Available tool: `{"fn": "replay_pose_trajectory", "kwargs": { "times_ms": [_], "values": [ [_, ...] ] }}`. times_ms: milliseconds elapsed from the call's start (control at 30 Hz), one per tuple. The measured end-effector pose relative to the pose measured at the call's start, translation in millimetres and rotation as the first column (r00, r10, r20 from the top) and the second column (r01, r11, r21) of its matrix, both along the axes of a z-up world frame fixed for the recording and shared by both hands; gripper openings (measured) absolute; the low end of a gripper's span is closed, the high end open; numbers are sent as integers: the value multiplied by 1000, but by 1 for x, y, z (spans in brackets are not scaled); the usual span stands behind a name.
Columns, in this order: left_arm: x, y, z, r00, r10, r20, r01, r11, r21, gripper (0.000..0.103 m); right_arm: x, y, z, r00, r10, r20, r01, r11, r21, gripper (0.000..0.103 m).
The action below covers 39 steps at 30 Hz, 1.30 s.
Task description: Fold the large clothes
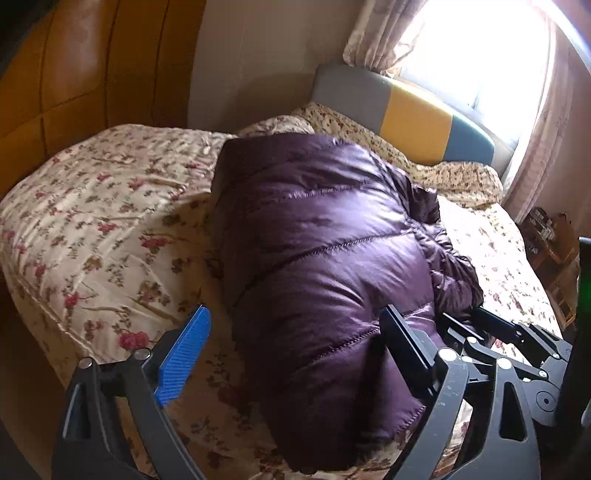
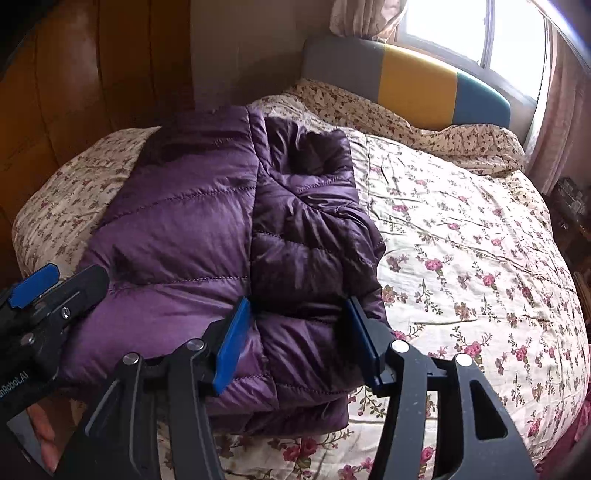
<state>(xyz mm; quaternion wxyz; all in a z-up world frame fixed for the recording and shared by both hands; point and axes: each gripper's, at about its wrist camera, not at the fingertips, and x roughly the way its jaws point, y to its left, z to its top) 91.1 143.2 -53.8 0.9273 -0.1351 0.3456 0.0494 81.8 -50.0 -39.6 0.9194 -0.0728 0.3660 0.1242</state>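
A glossy purple quilted down jacket [image 2: 207,258] lay folded on the bed, toward its left side, with one darker panel doubled over the paler, broader one along a lengthwise seam. Under it spread a cream quilt printed with red and pink roses [image 2: 461,258], rumpled in shallow creases.

The right gripper [image 2: 295,343], black-framed with blue ribbed pads, stood at the jacket's near edge with the doubled panel bulging between its half-spread fingers; the left blue pad [image 2: 231,347] touched the seam fold, but whether the pads truly pinched the cloth could not be told. The left gripper [image 1: 291,350] hovered beside it with its fingers spread wide, one blue pad [image 1: 184,354] over the quilt clear of the jacket, the other finger lying against the jacket's top. On the left gripper's body, seen from the right wrist view, white lettering ran partly off the edge and read something like "Robot.AI", mirrored. A person's fingers [image 2: 46,432] showed beneath it.

Beyond stood a padded headboard in grey, yellow and teal blocks [image 2: 417,81], a floral pillow [image 2: 369,114], a pale curtain [image 1: 376,33], a bright window [image 2: 450,33] and a brown wooden wardrobe [image 1: 74,74].
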Motion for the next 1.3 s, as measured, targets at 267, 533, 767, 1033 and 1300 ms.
{"fn": "replay_pose_trajectory", "kwargs": {
  "times_ms": [267, 533, 767, 1033, 1300],
  "values": [
    [-21, 1, 21, 997, 69, 22, -70, 997, 32, 99, -18, -1, 19, 999, -3, 41, 3, 1000, 5, 67],
    [-39, 0, 31, 994, 100, 46, -102, 993, 51, 99, -34, -1, 33, 997, 3, 83, -4, 1000, 6, 72],
    [-41, -3, 32, 993, 104, 52, -108, 991, 80, 99, -36, -5, 30, 997, 0, 80, -1, 1000, 15, 76],
    [-44, -9, 38, 992, 116, 51, -121, 986, 112, 99, -40, -11, 35, 996, 2, 87, -4, 1000, 27, 83],
    [-46, -1, 37, 983, 180, 25, -181, 979, 89, 99, -43, -12, 36, 996, 5, 91, -8, 1000, 26, 89]
  ]
}}
